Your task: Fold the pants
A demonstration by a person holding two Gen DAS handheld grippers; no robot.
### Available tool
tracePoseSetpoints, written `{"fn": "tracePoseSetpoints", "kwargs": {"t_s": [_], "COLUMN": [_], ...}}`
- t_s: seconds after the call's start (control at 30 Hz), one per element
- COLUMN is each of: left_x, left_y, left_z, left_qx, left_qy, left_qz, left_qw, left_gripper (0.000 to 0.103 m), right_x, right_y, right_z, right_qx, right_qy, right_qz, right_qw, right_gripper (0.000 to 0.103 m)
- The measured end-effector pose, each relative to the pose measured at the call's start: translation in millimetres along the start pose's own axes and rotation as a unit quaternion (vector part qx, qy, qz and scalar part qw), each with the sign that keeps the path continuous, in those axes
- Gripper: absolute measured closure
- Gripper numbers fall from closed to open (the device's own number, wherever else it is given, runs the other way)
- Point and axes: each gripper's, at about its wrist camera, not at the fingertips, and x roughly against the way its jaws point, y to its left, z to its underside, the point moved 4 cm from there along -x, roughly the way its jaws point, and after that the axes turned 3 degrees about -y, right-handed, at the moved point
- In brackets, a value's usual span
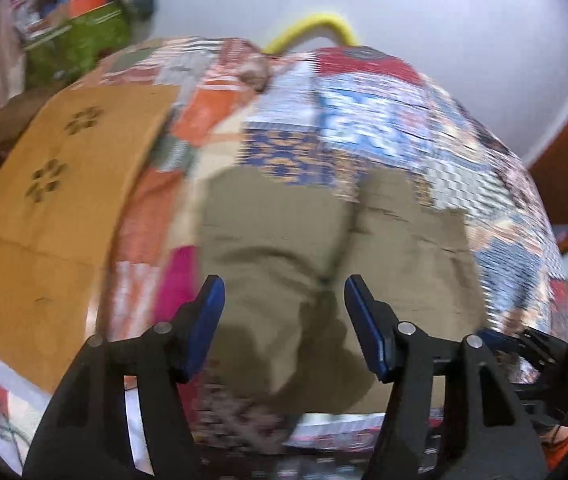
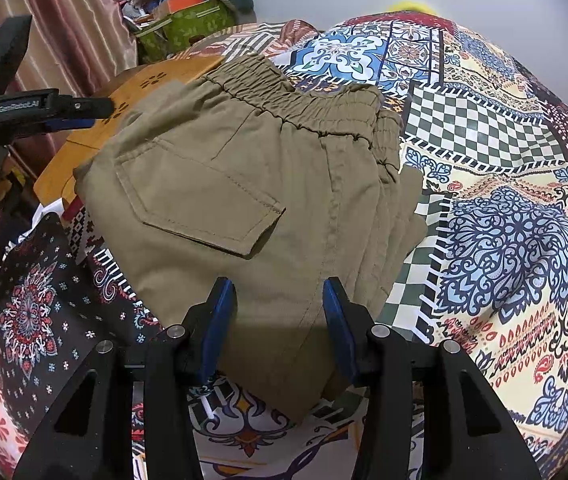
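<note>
Olive-khaki pants (image 2: 244,184) lie folded on a patterned patchwork bedspread (image 2: 503,208), elastic waistband at the far end and a back pocket facing up. My right gripper (image 2: 280,300) is open and empty, hovering over the near end of the pants. In the blurred left wrist view the pants (image 1: 284,248) lie ahead, and my left gripper (image 1: 284,300) is open and empty above them. The left gripper also shows at the left edge of the right wrist view (image 2: 76,114), beside the pants. The right gripper shows at the right edge of the left wrist view (image 1: 531,344).
An orange-brown wooden board (image 1: 56,200) with flower cut-outs lies left of the pants, also in the right wrist view (image 2: 140,88). A green box (image 2: 192,24) with clutter stands behind it by a striped curtain (image 2: 64,20). A yellow hose (image 1: 319,24) curves at the far edge.
</note>
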Motion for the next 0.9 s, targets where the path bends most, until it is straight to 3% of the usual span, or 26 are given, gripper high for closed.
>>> {"fn": "tracePoseSetpoints", "kwargs": {"t_s": [0.13, 0.2, 0.33, 0.4, 0.47, 0.53, 0.63, 0.67, 0.77, 0.9], "left_x": [-31, -54, -81, -88, -94, -91, -82, -77, -49, 4], "left_y": [-22, -8, 21, 31, 35, 37, 41, 44, 41, 11], "left_z": [-12, -18, -20, -23, -26, -30, -38, -40, -42, -34], "left_qx": [-0.024, -0.003, 0.063, 0.062, 0.066, 0.071, 0.05, 0.05, 0.06, 0.027], "left_qy": [0.02, 0.043, 0.064, 0.057, 0.058, 0.046, 0.032, 0.031, 0.011, -0.027], "left_qz": [-0.021, -0.034, -0.009, -0.048, -0.051, -0.076, -0.169, -0.175, -0.148, -0.116], "left_qw": [0.9993, 0.9985, 0.9959, 0.9953, 0.9949, 0.9935, 0.9839, 0.9829, 0.9872, 0.9925], "left_gripper": [0.041, 0.041, 0.039, 0.038, 0.037, 0.038, 0.039, 0.04, 0.042, 0.042], "right_x": [0, 0, 0, -1, -1, 0, 0, 2, 11, 45], "right_y": [0, -1, 0, 0, -1, -2, -2, -2, -3, -10], "right_z": [0, 0, 0, 0, 0, 0, 0, 0, -1, -7], "right_qx": [0.001, 0.001, 0.004, 0.005, 0.002, -0.001, -0.002, -0.001, -0.004, -0.028], "right_qy": [-0.001, -0.003, -0.01, -0.01, -0.012, -0.013, -0.013, -0.015, -0.025, -0.051], "right_qz": [0.0, -0.004, -0.01, -0.012, -0.016, -0.019, -0.015, -0.013, -0.008, -0.01], "right_qw": [1.0, 1.0, 1.0, 1.0, 1.0, 1.0, 1.0, 1.0, 1.0, 0.998], "right_gripper": [0.059, 0.059, 0.059, 0.059, 0.059, 0.059, 0.059, 0.059, 0.059, 0.059]}}
